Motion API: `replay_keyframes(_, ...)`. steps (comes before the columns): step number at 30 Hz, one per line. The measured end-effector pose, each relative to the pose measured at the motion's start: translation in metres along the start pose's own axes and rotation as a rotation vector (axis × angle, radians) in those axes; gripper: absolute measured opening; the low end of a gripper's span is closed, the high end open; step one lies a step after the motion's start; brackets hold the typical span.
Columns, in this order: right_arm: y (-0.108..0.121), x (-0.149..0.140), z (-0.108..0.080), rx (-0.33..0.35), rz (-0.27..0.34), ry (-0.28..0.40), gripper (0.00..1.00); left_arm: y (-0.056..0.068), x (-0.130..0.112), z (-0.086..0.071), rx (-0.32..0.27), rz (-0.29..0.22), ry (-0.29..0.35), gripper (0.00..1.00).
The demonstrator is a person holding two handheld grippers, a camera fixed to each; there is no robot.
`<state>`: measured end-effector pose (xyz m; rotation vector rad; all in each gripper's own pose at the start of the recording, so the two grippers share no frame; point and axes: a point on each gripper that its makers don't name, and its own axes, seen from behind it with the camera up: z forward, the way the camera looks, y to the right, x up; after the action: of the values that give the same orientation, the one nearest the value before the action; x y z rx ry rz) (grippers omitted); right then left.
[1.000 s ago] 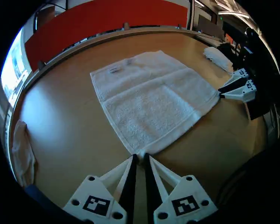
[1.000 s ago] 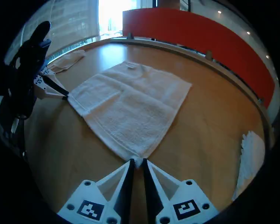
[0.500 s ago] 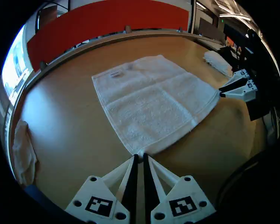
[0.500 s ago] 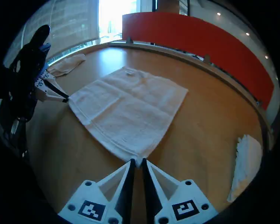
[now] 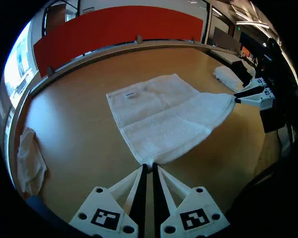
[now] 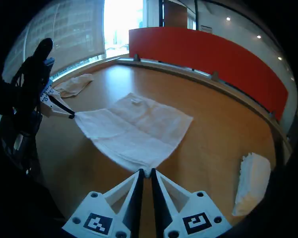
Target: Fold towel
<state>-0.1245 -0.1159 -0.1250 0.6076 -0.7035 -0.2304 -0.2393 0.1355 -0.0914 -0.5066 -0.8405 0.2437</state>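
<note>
**A:** Towel (image 5: 161, 115) first: where do we have it?

**B:** Mid-table (image 5: 77, 131). It is white, and its far part lies flat with the label (image 5: 130, 95) toward 12 o'clock in the left gripper view. We hold the near edge up off the wood between two corners.

**A:** And our left gripper (image 5: 149, 166)?

**B:** At 6 o'clock in its own view, jaws pressed together, pinching the nearest corner.

**A:** The right gripper (image 6: 146, 171)?

**B:** Much the same in its view, jaws closed on a corner at 6 o'clock. In the left gripper view we see it at 3 o'clock, its tips gripping that corner. In the right gripper view the left one sits at 9 o'clock.

**A:** Anything else on the table?

**B:** In the left gripper view, a crumpled cloth (image 5: 29, 162) at 8 o'clock and a folded stack (image 5: 228, 77) at 2 o'clock, both well apart from the towel. A red panel (image 5: 117, 27) runs behind the far edge.
</note>
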Motion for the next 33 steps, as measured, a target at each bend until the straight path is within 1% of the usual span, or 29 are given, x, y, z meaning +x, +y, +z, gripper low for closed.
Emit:
replay_keyframes(5,-0.005,0.012,-0.018,0.006,0.004,0.01,0.14,0.007,0.005,-0.018,-0.012,-0.029,-0.004,0.1)
replay_keyframes(12,-0.013,0.021,-0.043,0.013,0.005,0.017,0.14,0.022,0.013,-0.043,-0.046,-0.081,0.012,0.1)
replay_keyframes(17,-0.017,0.023,-0.055,0.018,0.02,0.018,0.13,0.029,0.015,-0.056,-0.063,-0.105,0.015,0.1)
replay_keyframes(20,-0.018,0.026,-0.06,0.019,0.028,0.021,0.13,0.031,0.016,-0.062,-0.065,-0.112,0.017,0.1)
replay_keyframes(23,-0.02,0.026,-0.063,0.02,0.031,0.023,0.13,0.032,0.014,-0.064,-0.066,-0.115,0.014,0.1)
replay_keyframes(27,-0.02,0.026,-0.061,0.021,0.029,0.02,0.13,0.032,0.013,-0.062,-0.067,-0.12,0.013,0.1)
replay_keyframes(33,-0.015,0.031,-0.058,0.017,0.025,0.022,0.13,0.029,0.02,-0.059,-0.066,-0.131,0.024,0.1)
